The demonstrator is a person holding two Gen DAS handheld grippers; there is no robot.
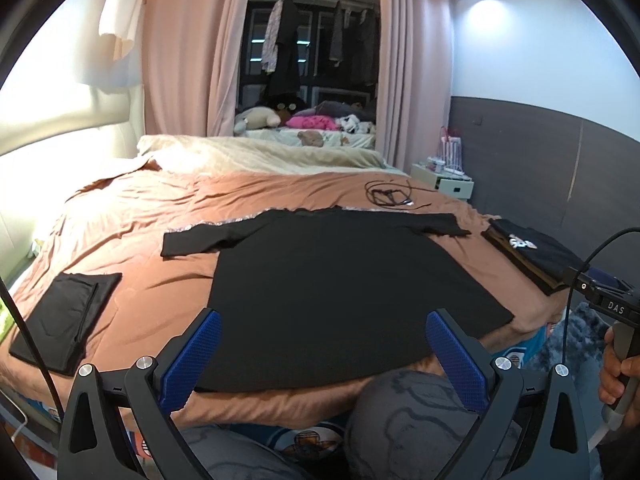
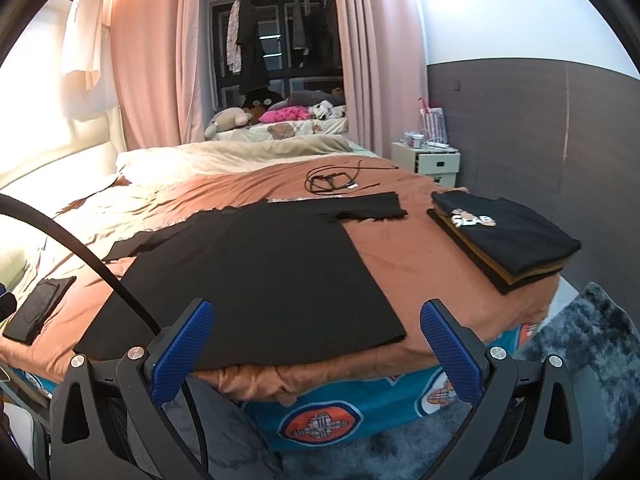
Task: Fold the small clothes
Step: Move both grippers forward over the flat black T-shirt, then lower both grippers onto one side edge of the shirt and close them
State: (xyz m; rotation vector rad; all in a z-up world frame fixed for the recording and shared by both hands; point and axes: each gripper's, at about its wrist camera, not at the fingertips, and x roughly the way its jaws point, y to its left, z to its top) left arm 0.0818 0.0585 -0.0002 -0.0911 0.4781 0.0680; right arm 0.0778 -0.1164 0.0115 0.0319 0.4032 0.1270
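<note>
A black T-shirt [image 1: 340,280] lies spread flat on the brown bed cover [image 1: 140,232], sleeves out, hem at the near edge; it also shows in the right wrist view [image 2: 256,272]. My left gripper [image 1: 322,328] is open and empty, held just above the hem near the bed's front edge. My right gripper [image 2: 316,320] is open and empty, near the shirt's right hem corner. A folded black garment [image 1: 64,316] lies at the left, also visible in the right wrist view [image 2: 36,312]. A stack of folded shirts [image 2: 504,236] sits at the right, also seen in the left wrist view [image 1: 532,252].
A coiled black cable [image 1: 390,194] lies on the bed behind the shirt. A beige blanket [image 1: 260,152] covers the far end. A white nightstand [image 2: 432,160] stands by the grey wall. A grey rug [image 2: 580,360] lies on the floor at the right.
</note>
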